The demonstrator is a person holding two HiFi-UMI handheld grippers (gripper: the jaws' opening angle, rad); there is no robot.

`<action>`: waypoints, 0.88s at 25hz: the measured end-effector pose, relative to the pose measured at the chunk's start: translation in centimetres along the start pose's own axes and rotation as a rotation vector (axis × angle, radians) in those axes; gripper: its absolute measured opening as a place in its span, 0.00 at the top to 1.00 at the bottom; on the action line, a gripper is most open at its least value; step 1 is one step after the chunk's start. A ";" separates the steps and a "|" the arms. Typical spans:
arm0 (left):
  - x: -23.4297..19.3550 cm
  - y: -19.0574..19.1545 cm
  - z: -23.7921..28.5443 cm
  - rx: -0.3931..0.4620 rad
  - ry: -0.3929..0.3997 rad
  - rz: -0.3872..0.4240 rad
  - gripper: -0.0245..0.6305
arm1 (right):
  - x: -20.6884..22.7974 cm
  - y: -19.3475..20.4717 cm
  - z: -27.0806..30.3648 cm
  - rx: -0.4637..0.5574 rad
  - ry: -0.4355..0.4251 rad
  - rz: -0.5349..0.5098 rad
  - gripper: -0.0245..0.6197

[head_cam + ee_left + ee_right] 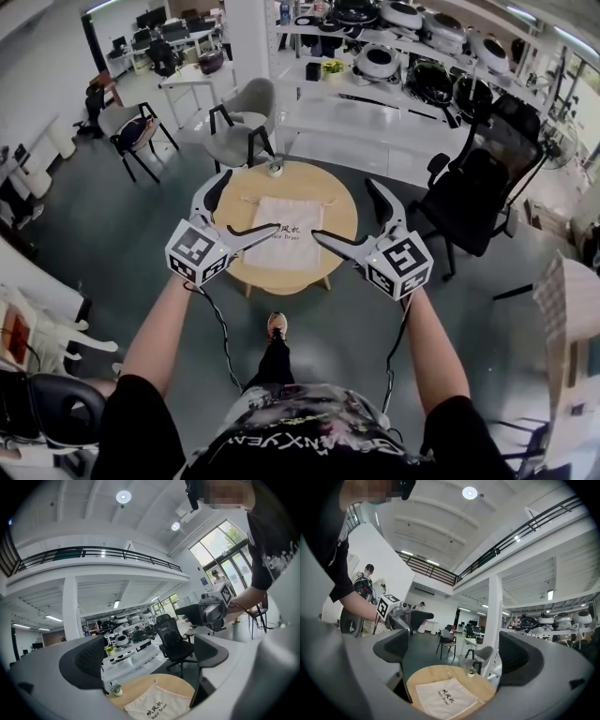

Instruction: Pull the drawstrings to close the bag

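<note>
Left hand-held gripper (254, 199): jaws are standing apart, nothing between them. Right hand-held gripper (341, 208): likewise released and empty. Both are hanging above the round surface (305, 180), not touching it.

The bag (284, 232) is lying flat below and between the two hand-held grippers, printed side up. A small potted plant (275, 171) is sitting beyond the bag, ahead of the left hand-held gripper. What looks like a drawstring (325, 200) is showing at the bag's far corner, under the right hand-held gripper.

Judgement: the pull is not yet started. To do it well, each hand-held gripper should be pinching cord only, not cloth, then drawing outward in opposite directions, keeping low so the bag is not lifting.
</note>
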State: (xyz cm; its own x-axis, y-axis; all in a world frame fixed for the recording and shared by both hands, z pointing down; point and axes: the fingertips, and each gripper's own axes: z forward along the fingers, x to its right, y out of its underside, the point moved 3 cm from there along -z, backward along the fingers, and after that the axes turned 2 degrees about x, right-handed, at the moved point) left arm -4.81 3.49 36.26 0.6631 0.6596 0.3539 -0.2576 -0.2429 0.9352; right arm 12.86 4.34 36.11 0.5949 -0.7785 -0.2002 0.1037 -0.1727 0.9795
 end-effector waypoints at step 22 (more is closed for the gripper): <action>-14.2 9.7 9.4 -0.038 0.055 -0.090 0.07 | 9.8 5.9 14.6 -0.095 0.025 0.051 0.05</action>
State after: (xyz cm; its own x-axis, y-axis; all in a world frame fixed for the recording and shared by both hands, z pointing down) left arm -10.10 -14.91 40.42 0.6457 0.7154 0.2669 -0.2261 -0.1547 0.9617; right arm 7.66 -13.14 39.56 0.6211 -0.7690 -0.1511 0.1476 -0.0746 0.9862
